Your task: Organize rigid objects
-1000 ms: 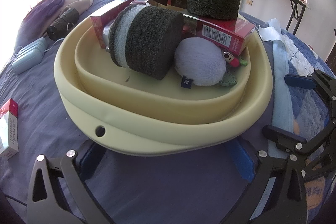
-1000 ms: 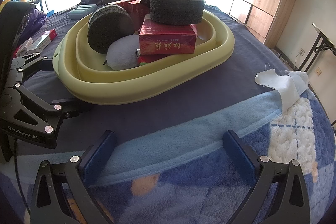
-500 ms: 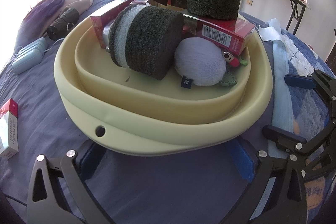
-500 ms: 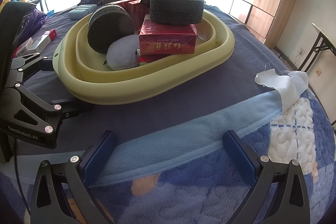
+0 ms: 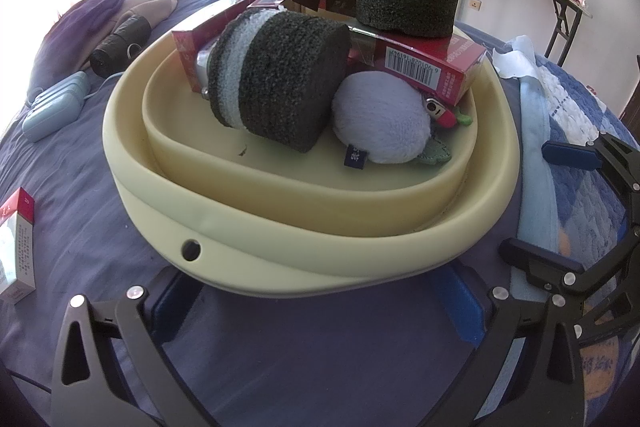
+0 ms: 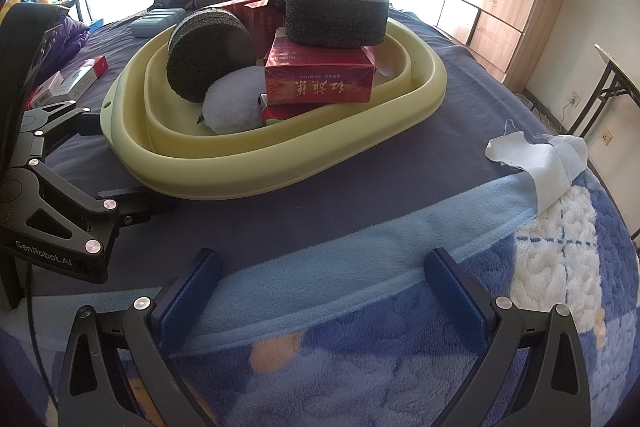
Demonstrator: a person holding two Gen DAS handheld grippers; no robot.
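1. The left tool (image 5: 316,301) is spread wide, empty, its fingers at the near rim of the yellow basin (image 5: 280,239).
2. The right tool (image 6: 320,291) is spread wide, empty, over the blue blanket (image 6: 360,347).
3. Ahead in the basin: red boxes (image 6: 320,83), foam rolls (image 5: 276,83), a plush toy (image 5: 380,119).
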